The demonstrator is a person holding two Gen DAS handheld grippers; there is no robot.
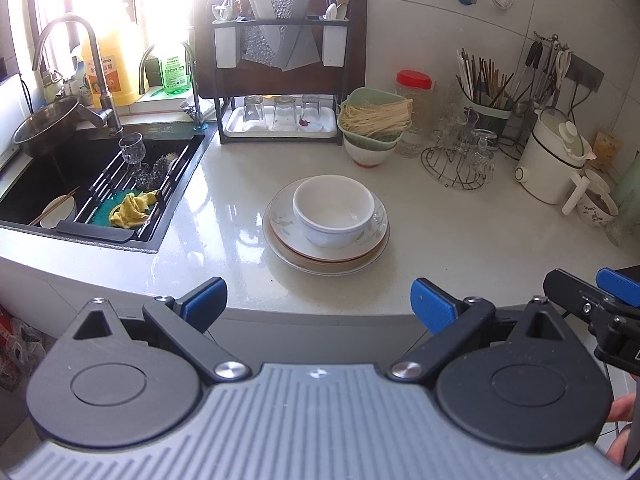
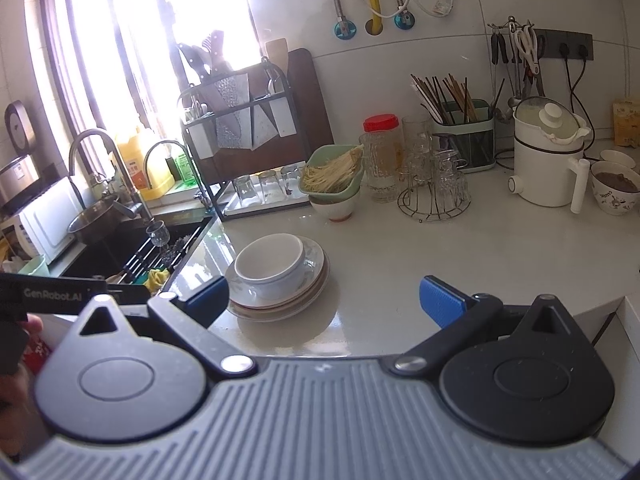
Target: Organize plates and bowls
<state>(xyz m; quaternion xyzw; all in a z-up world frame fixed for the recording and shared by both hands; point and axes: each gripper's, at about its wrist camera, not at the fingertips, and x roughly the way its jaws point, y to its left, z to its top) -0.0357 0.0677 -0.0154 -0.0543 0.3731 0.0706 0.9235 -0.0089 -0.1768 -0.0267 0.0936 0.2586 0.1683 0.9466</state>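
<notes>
- We hold both grippers back at the counter's [image 1: 460, 236] near edge, short of the plates [image 1: 326, 250], so neither touches any dish.
- The plates sit stacked on the counter, right of the sink [image 1: 100, 184] and well in front of the rack [image 1: 280, 80]. We judge the stacking is there to keep them as one neat pile.
- The bowl [image 1: 334, 210] stands upright on top of the plates, nested in their middle, empty as far as we can see. That looks like a finished pile, or one about to be carried off whole; we cannot tell which.
- A second bowl [image 1: 368, 154] stands behind the plates, under a green basket [image 1: 374, 114] of noodles, so it is not free to take.
- A bowl with chopsticks [image 1: 56, 210] lies in the sink, left of the plates; it may still need sorting.
- Our left gripper [image 1: 319, 306] points straight at the plates, level and low, its fingers spread wide with nothing between them.
- Our right gripper [image 2: 324, 300] hangs just right of the left one, angled so the plates lie toward its left finger; its fingers are also spread wide and hold nothing.
- A hand [image 1: 622, 428] shows only partly behind the tools.
</notes>
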